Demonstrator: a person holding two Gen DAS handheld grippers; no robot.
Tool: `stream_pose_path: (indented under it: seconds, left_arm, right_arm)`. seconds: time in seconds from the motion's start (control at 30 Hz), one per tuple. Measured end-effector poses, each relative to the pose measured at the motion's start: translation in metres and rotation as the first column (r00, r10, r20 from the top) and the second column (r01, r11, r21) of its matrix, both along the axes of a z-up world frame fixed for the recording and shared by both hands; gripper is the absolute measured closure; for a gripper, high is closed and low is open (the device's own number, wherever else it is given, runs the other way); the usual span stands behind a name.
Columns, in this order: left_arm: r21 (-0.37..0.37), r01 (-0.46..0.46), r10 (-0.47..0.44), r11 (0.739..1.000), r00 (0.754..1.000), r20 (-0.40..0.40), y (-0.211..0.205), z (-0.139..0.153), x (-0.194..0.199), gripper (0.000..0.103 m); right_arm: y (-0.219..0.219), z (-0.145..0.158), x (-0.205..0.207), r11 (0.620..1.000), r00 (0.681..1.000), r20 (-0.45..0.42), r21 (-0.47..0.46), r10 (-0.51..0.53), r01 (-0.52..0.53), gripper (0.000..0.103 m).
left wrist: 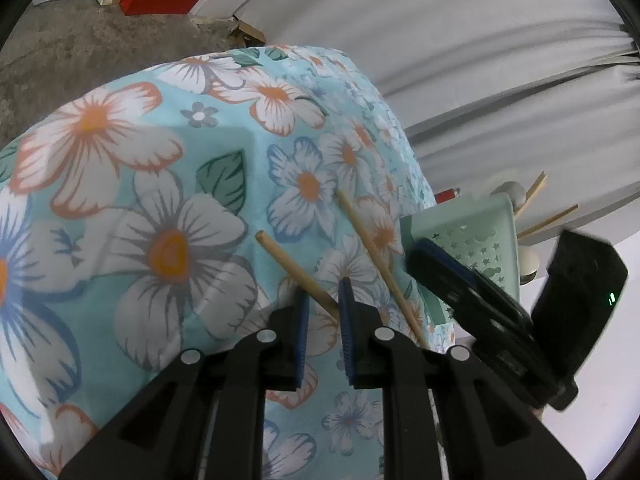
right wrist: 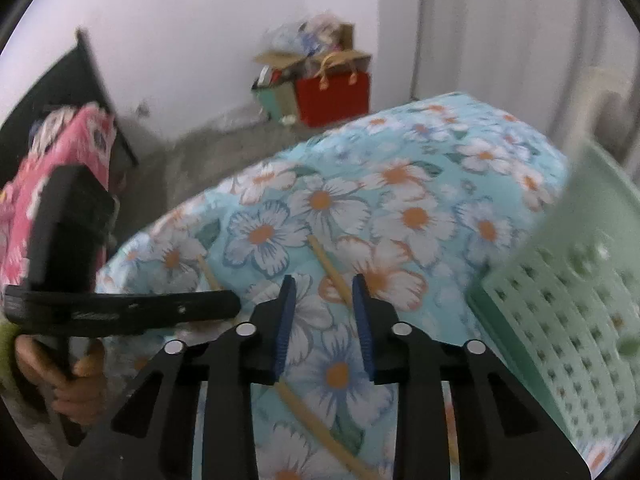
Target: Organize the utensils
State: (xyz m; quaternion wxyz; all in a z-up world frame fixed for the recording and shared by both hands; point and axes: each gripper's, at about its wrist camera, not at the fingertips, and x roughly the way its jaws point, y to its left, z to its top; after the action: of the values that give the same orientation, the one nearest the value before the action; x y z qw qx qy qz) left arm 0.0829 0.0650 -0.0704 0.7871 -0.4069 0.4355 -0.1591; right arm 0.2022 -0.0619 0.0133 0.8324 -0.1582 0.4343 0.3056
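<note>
Your left gripper (left wrist: 324, 304) is part-open w/ one chopstick (left wrist: 296, 272) between the pads, not clamped. 2nd chopstick (left wrist: 380, 264) lies just right. Right gripper (right wrist: 324, 304) open, empty. Center, then squeeze; basket (left wrist: 472, 248) sits further right.

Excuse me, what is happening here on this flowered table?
A person holds two grippers over a table with a turquoise flowered cloth. Two wooden chopsticks lie on the cloth. The left gripper is open around the end of one, not yet closed. The right gripper hangs open above the other. A pale green perforated plastic basket stands beside them.
</note>
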Motion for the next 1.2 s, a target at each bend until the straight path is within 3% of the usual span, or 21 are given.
stream_pose_path:
  seconds: [0.27, 0.4, 0.63, 0.7, 0.77, 0.87, 1.07, 1.2]
  left_arm:
    - [0.007, -0.012, 0.012, 1.000, 1.000, -0.005, -0.001, -0.002, -0.001, 0.089]
    - [0.013, -0.018, 0.018, 1.000, 1.000, -0.007, -0.002, -0.002, -0.002, 0.089]
    - [0.025, -0.028, 0.028, 0.999, 0.999, -0.019, -0.006, 0.006, -0.002, 0.089]
    - [0.012, -0.030, 0.030, 0.999, 0.999, -0.010, -0.005, 0.014, -0.002, 0.090]
    - [0.034, -0.030, 0.028, 0.999, 0.998, 0.054, -0.006, 0.034, -0.004, 0.091]
    - [0.089, -0.040, 0.024, 0.995, 0.985, 0.169, -0.006, 0.071, -0.008, 0.094]
    - [0.154, -0.069, 0.011, 0.986, 0.938, 0.346, -0.009, 0.134, -0.017, 0.098]
    - [0.167, -0.060, -0.023, 0.984, 0.890, 0.455, -0.019, 0.178, -0.024, 0.098]
  right_arm:
    - [0.025, -0.034, 0.006, 0.979, 0.997, 0.014, -0.189, 0.077, -0.073, 0.086]
    - [0.025, -0.029, 0.000, 0.982, 0.995, 0.065, -0.178, 0.074, -0.061, 0.099]
    - [0.000, 0.026, -0.015, 0.997, 0.974, 0.225, -0.075, -0.015, 0.033, 0.099]
    - [-0.013, 0.050, -0.024, 0.997, 0.958, 0.277, -0.013, -0.074, 0.081, 0.099]
    - [-0.028, 0.072, -0.033, 0.991, 0.936, 0.326, 0.044, -0.134, 0.127, 0.099]
    - [-0.063, 0.114, -0.063, 0.962, 0.877, 0.400, 0.169, -0.265, 0.213, 0.099]
    - [-0.122, 0.156, -0.119, 0.865, 0.757, 0.441, 0.378, -0.482, 0.330, 0.099]
    - [-0.139, 0.160, -0.145, 0.823, 0.709, 0.445, 0.439, -0.547, 0.359, 0.099]
